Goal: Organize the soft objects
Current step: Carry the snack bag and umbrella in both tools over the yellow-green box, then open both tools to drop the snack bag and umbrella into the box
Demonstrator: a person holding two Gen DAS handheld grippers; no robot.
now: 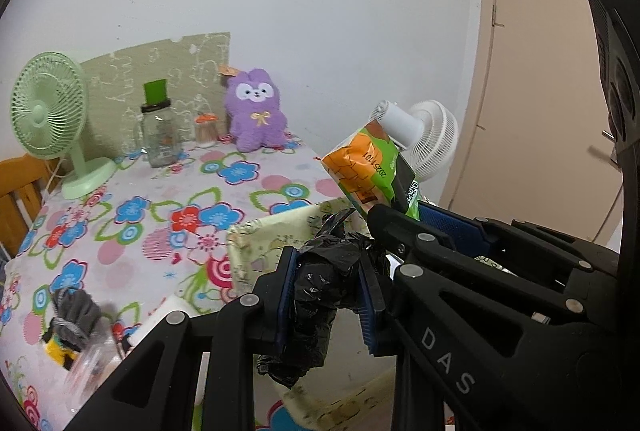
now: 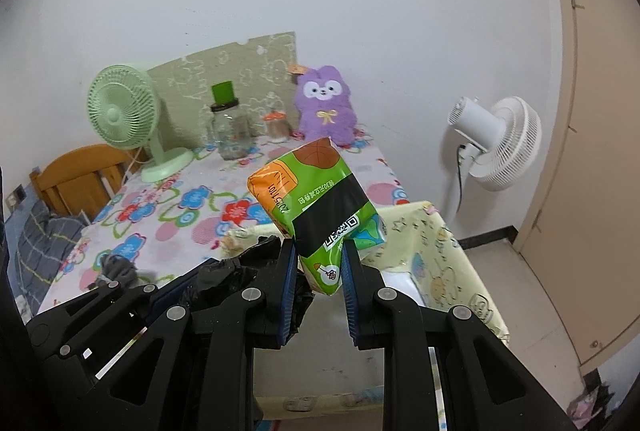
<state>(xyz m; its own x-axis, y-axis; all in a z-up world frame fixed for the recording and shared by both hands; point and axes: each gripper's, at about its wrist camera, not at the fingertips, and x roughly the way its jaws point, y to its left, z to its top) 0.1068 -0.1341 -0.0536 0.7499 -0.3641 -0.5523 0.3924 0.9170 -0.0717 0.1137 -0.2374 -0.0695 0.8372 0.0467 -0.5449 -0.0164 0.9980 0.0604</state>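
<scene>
Left wrist view: the left hand-held gripper (image 1: 328, 295) clamps a crumpled black bag (image 1: 320, 291) over a pale fabric bin (image 1: 256, 251); far on the table (image 1: 160, 199), a purple plush (image 1: 258, 111) and green fan (image 1: 50, 111). Right wrist view: the right hand-held gripper (image 2: 320, 271) pinches a green tissue pack (image 2: 316, 211) above the bin (image 2: 460, 271); a white fan (image 2: 500, 143) stands far right.

Lower end of the black plastic bag (image 1: 316, 295) hidden behind gripper frame. Grey cloth item (image 1: 74, 315) at table edge blurred (kind not determinable), with a yellow object (image 1: 56, 349) under it. Fabric bin (image 2: 452, 251) interior largely blocked. Wooden chair (image 1: 18, 187) cut off by frame edge.
</scene>
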